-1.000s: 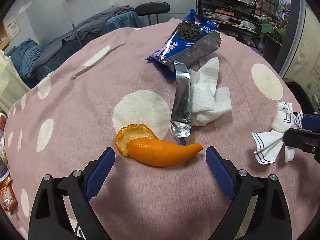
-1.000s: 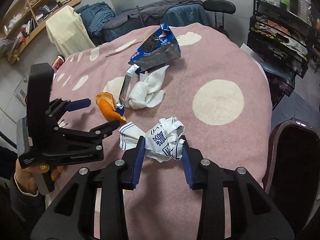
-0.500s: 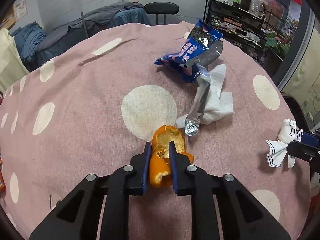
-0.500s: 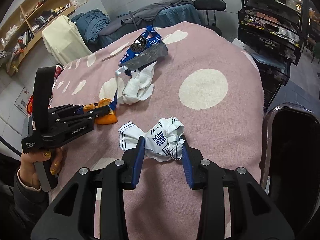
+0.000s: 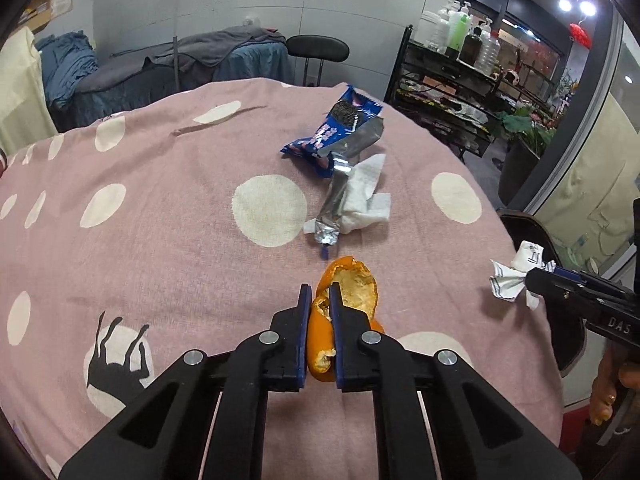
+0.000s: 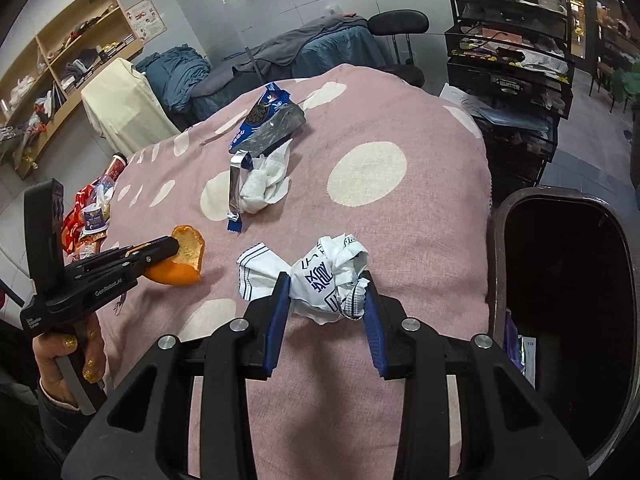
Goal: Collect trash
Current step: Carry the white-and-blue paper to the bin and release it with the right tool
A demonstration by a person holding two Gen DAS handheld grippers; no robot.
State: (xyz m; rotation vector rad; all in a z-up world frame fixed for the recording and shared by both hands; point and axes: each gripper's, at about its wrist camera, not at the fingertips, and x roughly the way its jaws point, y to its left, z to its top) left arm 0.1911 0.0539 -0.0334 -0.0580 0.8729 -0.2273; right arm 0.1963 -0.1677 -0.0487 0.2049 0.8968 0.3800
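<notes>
Could drop the orange peel (image 5: 352, 292): thin, curled, pinched only at one edge, likely to slip on the way across the table (image 5: 160, 208) to the bin (image 6: 560, 280) off its right edge. Left gripper (image 5: 320, 300) clamped nearly shut on that peel, lifted near the front edge. Right gripper (image 6: 324, 284) partly closed, gripping crumpled paper (image 6: 332, 276) beside the bin; loose folds could snag.

A salon-like treatment room: draped massage bed (image 6: 320, 46), stool (image 5: 318, 46), trolley (image 5: 452, 80) of pump bottles (image 5: 460, 30).
</notes>
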